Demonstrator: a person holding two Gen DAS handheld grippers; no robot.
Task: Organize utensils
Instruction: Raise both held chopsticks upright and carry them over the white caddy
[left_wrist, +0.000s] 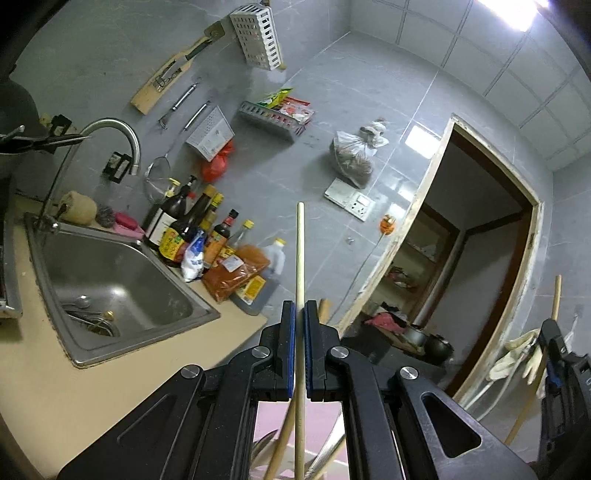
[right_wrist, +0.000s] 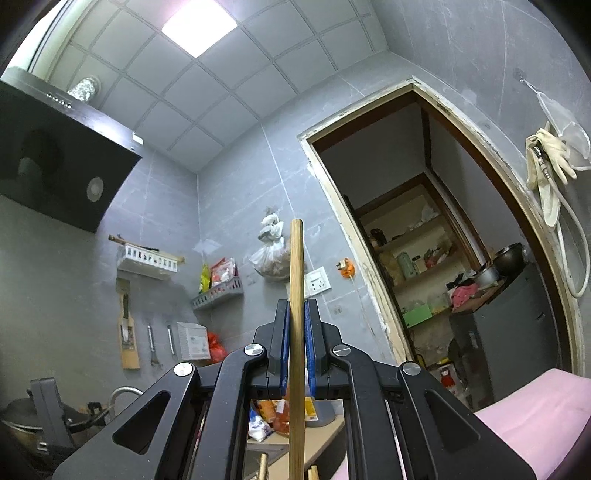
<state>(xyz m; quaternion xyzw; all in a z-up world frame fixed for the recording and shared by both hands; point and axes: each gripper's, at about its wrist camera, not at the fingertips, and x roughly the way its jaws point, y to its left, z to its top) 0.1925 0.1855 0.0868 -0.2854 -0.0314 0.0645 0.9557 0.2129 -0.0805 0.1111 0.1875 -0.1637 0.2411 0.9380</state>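
Left wrist: left tool (left_wrist: 299, 314) clamps pale chopstick (left_wrist: 300, 254); right tool (right_wrist: 296, 314) clamps darker chopstick (right_wrist: 296, 280).

Bottles (left_wrist: 192, 225) stand right of the sink (left_wrist: 122, 291).

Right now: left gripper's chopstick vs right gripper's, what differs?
Colour: the left chopstick is pale cream; the right chopstick is darker golden brown.
Thickness: the left one looks slimmer, though the fisheye views may exaggerate this.
Shared: each is clamped upright between closed pads, in the left gripper and the right gripper.
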